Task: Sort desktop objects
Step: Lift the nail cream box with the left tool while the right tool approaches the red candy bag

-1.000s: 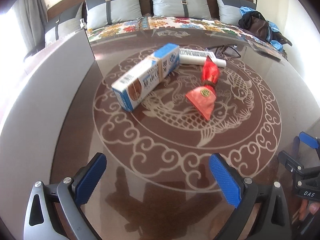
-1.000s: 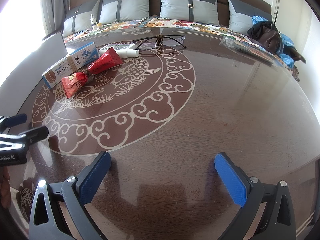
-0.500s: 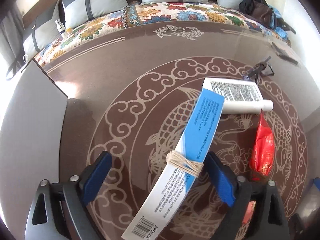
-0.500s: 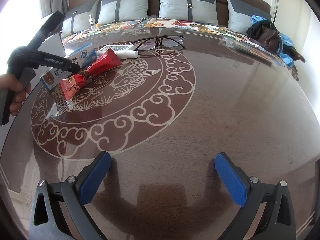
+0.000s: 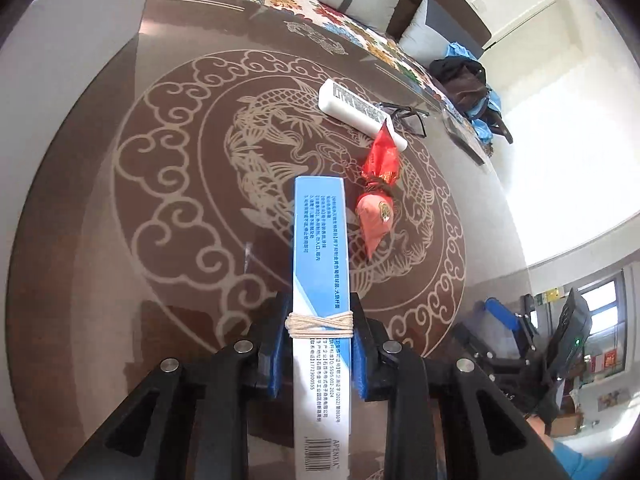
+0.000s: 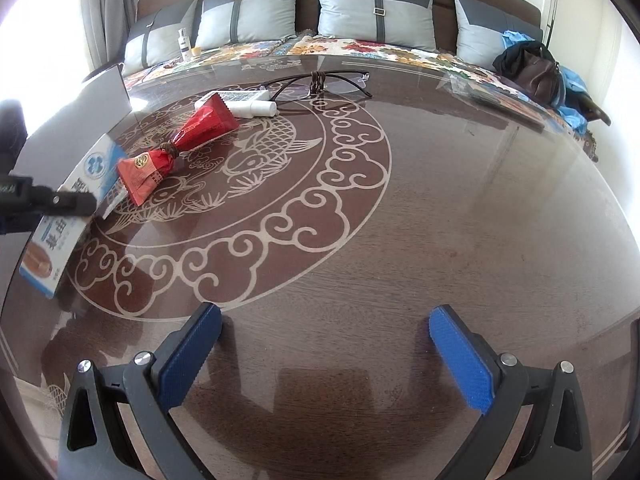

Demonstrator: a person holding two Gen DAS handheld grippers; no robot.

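- The left tongs [image 5: 318,350] are seen closing on the blue-and-white box [image 5: 320,280], which is held between the blue pads [image 5: 279,354] at the point where pale string is wound round it.
- The box is seen end-on from the left wrist, running from the 6 o'clock edge toward the middle of the view; from the right wrist it appears at 9 o'clock, crossed by the black left tongs.
- The red packet [image 5: 378,204] is found on the worktop [image 5: 180,208] just beside the far end of the box, toward 1 o'clock of it; whether they touch cannot be told.
- The white tube [image 5: 356,110] is laid beyond the packet at 12 o'clock, its end covered by the packet's tip.
- The spectacles [image 6: 320,80] are placed near the tube, toward the sofa cushions [image 6: 372,12].
- The right tongs [image 6: 324,360] are held wide apart over bare worktop, with nothing between them.
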